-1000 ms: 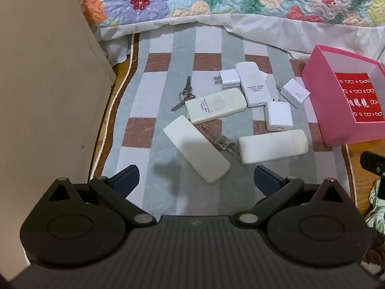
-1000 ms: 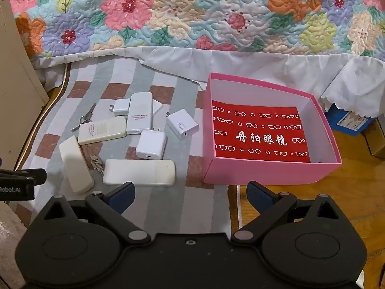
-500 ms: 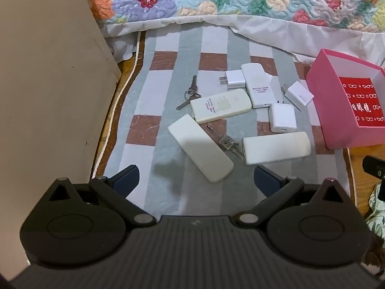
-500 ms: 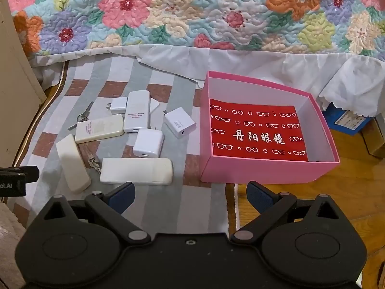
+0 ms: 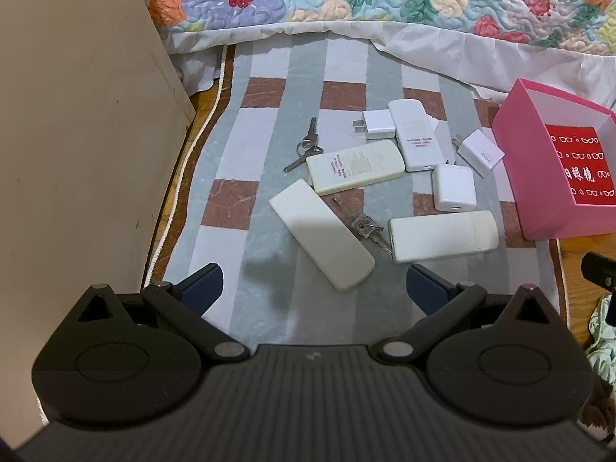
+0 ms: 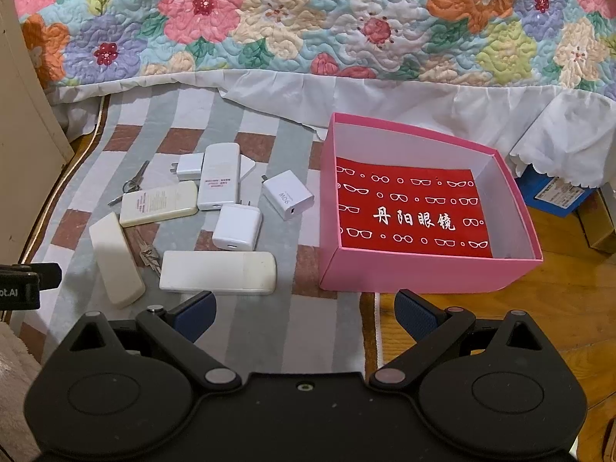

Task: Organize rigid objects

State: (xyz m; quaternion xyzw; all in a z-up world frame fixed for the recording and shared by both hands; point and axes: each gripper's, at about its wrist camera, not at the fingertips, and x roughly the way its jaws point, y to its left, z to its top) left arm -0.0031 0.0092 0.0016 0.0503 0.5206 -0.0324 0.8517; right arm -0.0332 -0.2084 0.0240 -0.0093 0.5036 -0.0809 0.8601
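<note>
Several white power banks and chargers lie on a striped rug: a slanted white bar (image 5: 321, 238) (image 6: 115, 256), a long white bar (image 5: 442, 235) (image 6: 217, 271), a cream bar with print (image 5: 356, 167) (image 6: 158, 202), an upright power bank (image 5: 415, 134) (image 6: 219, 175), chargers (image 5: 453, 188) (image 6: 236, 227) (image 6: 287, 194). Two key bunches (image 5: 306, 150) (image 5: 364, 225) lie among them. An open pink box (image 6: 423, 269) (image 5: 516, 146) stands to the right, holding only a red printed sheet. My left gripper (image 5: 313, 288) is open above the slanted bar's near end. My right gripper (image 6: 306, 310) is open, in front of the box's near-left corner.
A flowered quilt (image 6: 308, 19) with a white frill hangs along the back. A beige cabinet panel (image 5: 77, 134) stands on the left. Wooden floor (image 6: 558, 308) and a blue box (image 6: 554, 192) lie to the right of the rug.
The left wrist view has shifted so the objects sit further right and slightly higher. The right gripper has come a little closer to the objects and box. Nothing was taken hold of.
</note>
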